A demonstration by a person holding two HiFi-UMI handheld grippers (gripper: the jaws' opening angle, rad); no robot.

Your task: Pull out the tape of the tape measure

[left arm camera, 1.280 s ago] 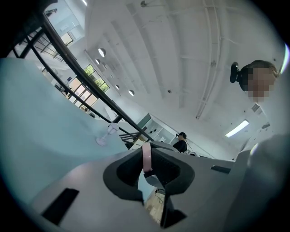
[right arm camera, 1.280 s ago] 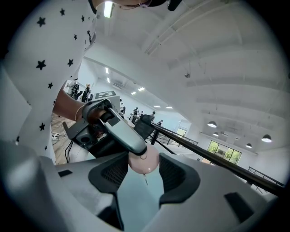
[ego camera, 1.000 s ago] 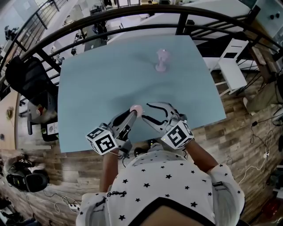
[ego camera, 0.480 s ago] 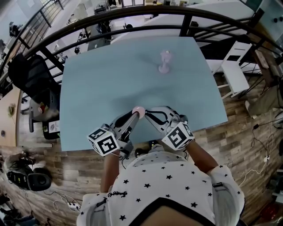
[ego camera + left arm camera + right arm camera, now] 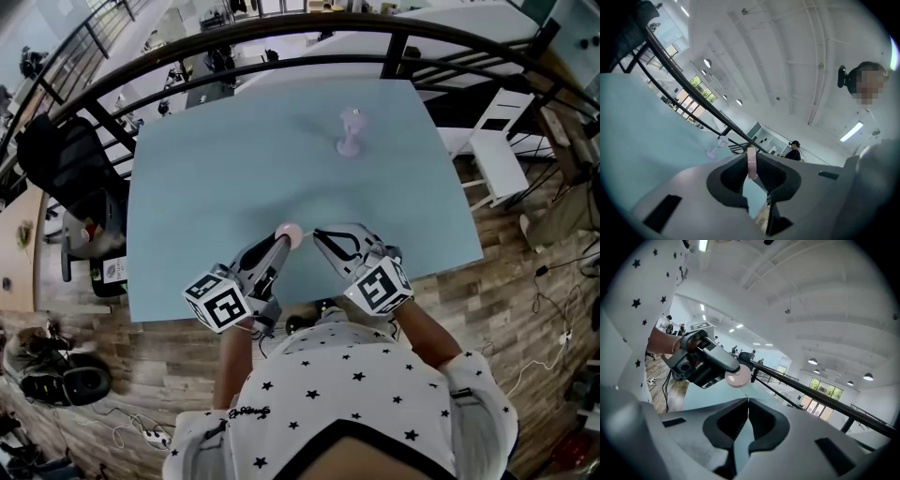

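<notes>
Over table (image 5: 206,187), left hand-held gripper (image 5: 279,246) clamps tape measure (image 5: 290,232); right hand-held gripper (image 5: 748,400) pinches tape (image 5: 744,392).

The left gripper (image 5: 752,165) is matt grey plastic with dark ribbed pads (image 5: 732,174), the pink tape measure (image 5: 290,231) between them smooth, faintly glossy plastic, the table (image 5: 234,169) beneath matt, the floor (image 5: 487,281) behind grainy wood planks.

Left gripper (image 5: 283,241) clamped, right gripper (image 5: 320,235) pinched closed, tips close together
</notes>
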